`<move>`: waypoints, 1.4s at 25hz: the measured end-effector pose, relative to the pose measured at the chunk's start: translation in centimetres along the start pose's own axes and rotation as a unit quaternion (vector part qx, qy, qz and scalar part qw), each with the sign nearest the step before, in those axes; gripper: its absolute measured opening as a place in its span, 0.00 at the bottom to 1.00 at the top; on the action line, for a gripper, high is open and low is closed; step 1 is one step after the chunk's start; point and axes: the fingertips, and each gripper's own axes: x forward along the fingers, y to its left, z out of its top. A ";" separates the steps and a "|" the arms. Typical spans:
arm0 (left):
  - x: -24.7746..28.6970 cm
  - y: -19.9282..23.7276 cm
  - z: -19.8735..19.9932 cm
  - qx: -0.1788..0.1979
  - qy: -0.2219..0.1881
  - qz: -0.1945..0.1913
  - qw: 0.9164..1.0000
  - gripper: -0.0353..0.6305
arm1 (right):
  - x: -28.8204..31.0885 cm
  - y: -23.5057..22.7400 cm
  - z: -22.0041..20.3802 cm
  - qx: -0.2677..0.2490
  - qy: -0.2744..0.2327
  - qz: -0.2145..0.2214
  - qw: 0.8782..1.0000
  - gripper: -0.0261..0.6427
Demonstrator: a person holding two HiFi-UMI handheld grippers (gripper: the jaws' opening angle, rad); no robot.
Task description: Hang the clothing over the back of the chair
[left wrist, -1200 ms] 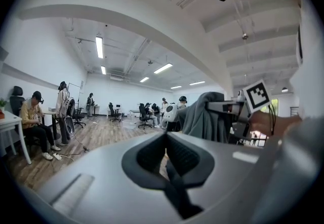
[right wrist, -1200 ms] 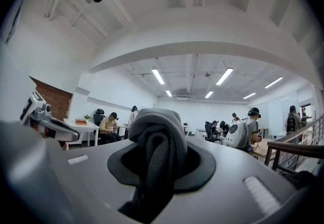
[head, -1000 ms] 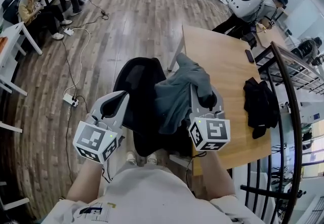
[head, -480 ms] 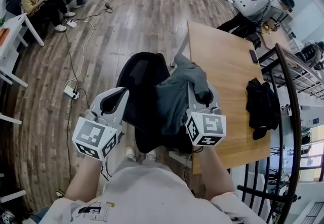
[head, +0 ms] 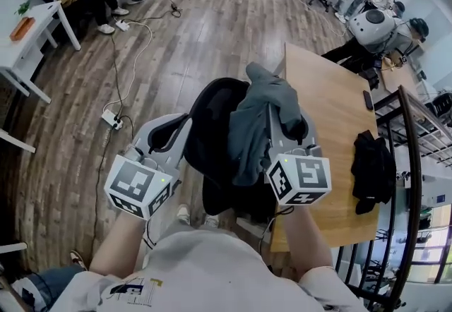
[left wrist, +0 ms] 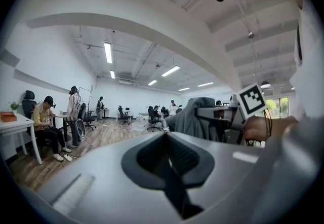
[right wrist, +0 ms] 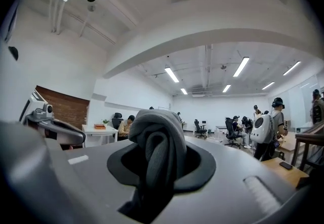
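Observation:
A grey garment [head: 254,127] hangs bunched from my right gripper [head: 284,118], which is shut on a fold of it. In the right gripper view the grey cloth [right wrist: 157,139] fills the slot between the jaws of the right gripper [right wrist: 154,175]. The garment drapes down over the right side of a black mesh office chair [head: 210,120] just below it. My left gripper [head: 178,123] is held level at the chair's left side, apart from the cloth, with its jaws together and nothing in them. The left gripper view shows the garment [left wrist: 195,116] off to the right.
A wooden table [head: 332,102] stands right of the chair, with a black garment [head: 371,169] and a phone [head: 368,99] on it. A dark railing [head: 417,183] runs along the right. A power strip [head: 111,118] with cables lies on the floor at left. People sit at far desks.
Both grippers have moved forward, away from me. The right one carried the grey garment further over the chair. Neither grip has changed.

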 end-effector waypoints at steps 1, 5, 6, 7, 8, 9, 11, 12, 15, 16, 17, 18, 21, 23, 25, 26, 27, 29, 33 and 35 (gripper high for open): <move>-0.4 0.4 0.5 0.003 -0.005 0.006 1.000 0.05 | 0.5 0.7 0.6 -0.001 -0.004 0.011 1.000 0.19; -2.2 2.3 1.4 0.011 -0.013 0.028 0.999 0.05 | 2.2 4.0 2.7 -0.005 -0.021 0.044 0.999 0.20; -2.6 2.8 1.5 0.012 -0.015 0.034 0.999 0.05 | 2.6 4.8 3.2 -0.005 -0.026 0.051 0.998 0.20; -3.0 3.2 1.6 0.014 -0.016 0.040 0.999 0.05 | 3.0 5.5 3.7 -0.006 -0.031 0.058 0.998 0.20; -3.3 3.6 1.7 0.016 -0.016 0.046 0.999 0.05 | 3.4 6.2 4.2 -0.006 -0.036 0.066 0.997 0.20; -3.6 3.9 1.8 0.017 -0.017 0.051 0.998 0.05 | 3.8 6.9 4.7 -0.006 -0.041 0.073 0.996 0.20; -4.3 4.6 1.9 0.020 -0.017 0.062 0.998 0.05 | 4.5 8.3 5.6 -0.006 -0.048 0.089 0.995 0.20; -4.7 4.9 1.9 0.020 -0.016 0.068 0.997 0.05 | 4.8 9.1 5.9 -0.005 -0.052 0.098 0.994 0.20; -6.1 6.1 1.8 0.020 -0.015 0.086 0.996 0.05 | 5.6 11.8 6.8 -0.004 -0.060 0.125 0.990 0.20; -6.6 6.4 1.8 0.020 -0.015 0.090 0.996 0.05 | 5.8 12.7 7.1 -0.005 -0.062 0.132 0.989 0.20; -7.0 6.8 1.9 0.020 -0.014 0.094 0.995 0.05 | 5.9 13.5 7.4 -0.004 -0.064 0.138 0.988 0.20; -7.4 7.1 2.0 0.020 -0.014 0.098 0.995 0.05 | 6.1 14.2 7.7 -0.003 -0.066 0.144 0.987 0.20; -8.6 8.1 2.1 0.021 -0.012 0.113 0.993 0.05 | 6.4 16.0 8.3 0.006 -0.069 0.164 0.984 0.20; -9.4 8.8 2.1 0.021 -0.011 0.123 0.992 0.05 | 6.7 17.3 8.5 0.014 -0.068 0.178 0.982 0.20; -10.1 9.4 2.0 0.020 -0.009 0.133 0.991 0.05 | 6.9 18.8 8.5 0.018 -0.066 0.193 0.979 0.20; -10.4 9.7 1.9 0.019 -0.008 0.137 0.990 0.05 | 7.0 19.6 8.4 0.019 -0.065 0.201 0.977 0.20; -10.7 10.0 1.8 0.018 -0.007 0.142 0.990 0.05 | 7.1 20.4 8.3 0.019 -0.065 0.209 0.976 0.20; -11.2 10.5 1.4 0.015 -0.004 0.149 0.989 0.05 | 7.2 21.9 7.9 0.019 -0.062 0.222 0.973 0.20; -12.4 11.6 0.4 0.008 0.004 0.162 0.987 0.05 | 7.8 25.2 6.7 0.014 -0.046 0.248 0.968 0.20; -12.9 12.5 -0.1 0.005 0.009 0.168 0.986 0.05 | 8.4 26.8 6.0 0.009 -0.040 0.259 0.965 0.20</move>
